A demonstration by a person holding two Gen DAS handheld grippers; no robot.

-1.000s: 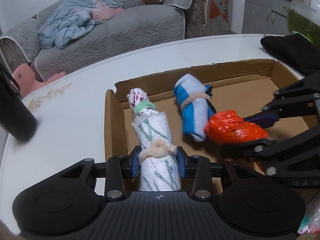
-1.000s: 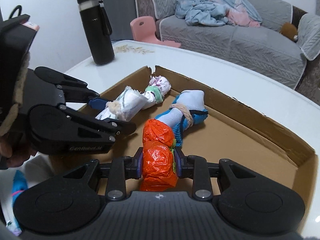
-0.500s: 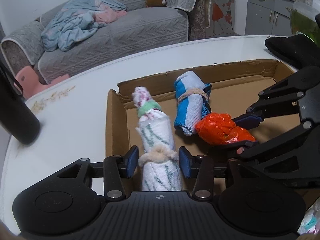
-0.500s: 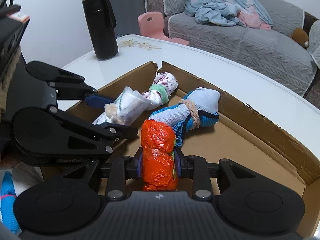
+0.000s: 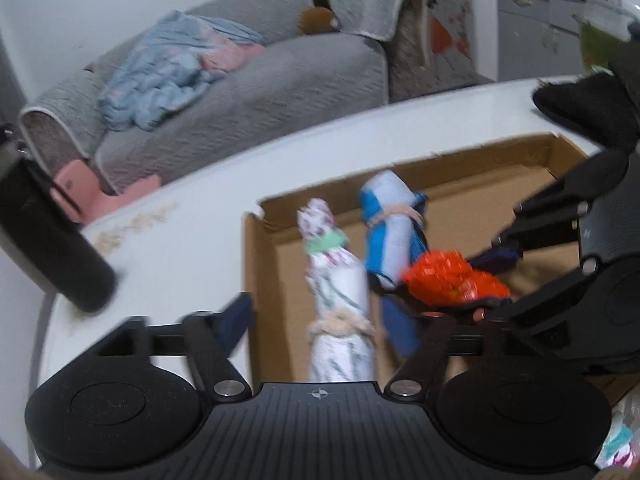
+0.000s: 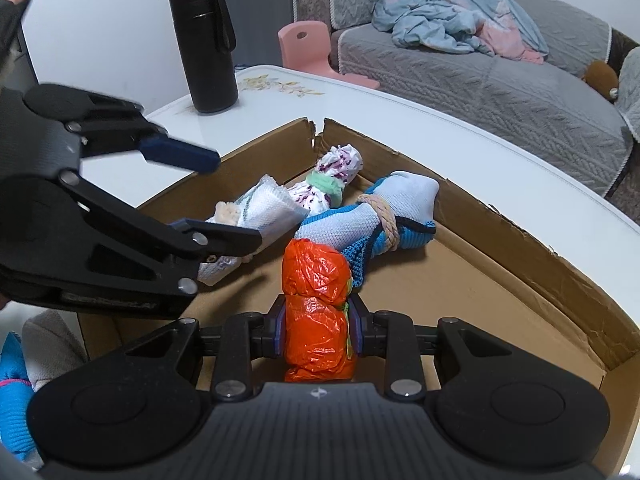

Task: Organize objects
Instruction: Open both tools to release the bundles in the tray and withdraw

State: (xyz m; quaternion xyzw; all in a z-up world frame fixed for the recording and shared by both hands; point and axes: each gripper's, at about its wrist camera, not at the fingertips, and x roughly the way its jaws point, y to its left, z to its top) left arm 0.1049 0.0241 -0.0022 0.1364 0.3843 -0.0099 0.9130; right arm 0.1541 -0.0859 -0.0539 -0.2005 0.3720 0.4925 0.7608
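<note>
A shallow cardboard box [image 6: 500, 216] [image 5: 262, 248] lies on the white table. In it lie a white roll with green stripes [image 5: 340, 312] [image 6: 260, 208], a white and purple roll with a green band [image 6: 336, 178] [image 5: 320, 224] and a blue and white roll tied with cord [image 6: 384, 212] [image 5: 390, 232]. My left gripper [image 5: 320, 316] [image 6: 224, 200] is open, with its jaws wide on either side of the striped roll, which rests in the box. My right gripper [image 6: 318, 318] [image 5: 492, 280] is shut on an orange plastic bundle [image 6: 316, 300] [image 5: 452, 280], low in the box beside the blue roll.
A black flask [image 6: 204, 44] [image 5: 44, 248] stands on the table left of the box. A black cloth [image 5: 584, 108] lies at the far right. More rolled items [image 6: 16, 380] lie on the near left. A grey sofa [image 6: 500, 80] and pink chair [image 6: 308, 46] stand beyond the table.
My left gripper has opened and let go of the striped roll, which now lies in the box. My right gripper has kept its hold on the orange bundle, moving it slightly.
</note>
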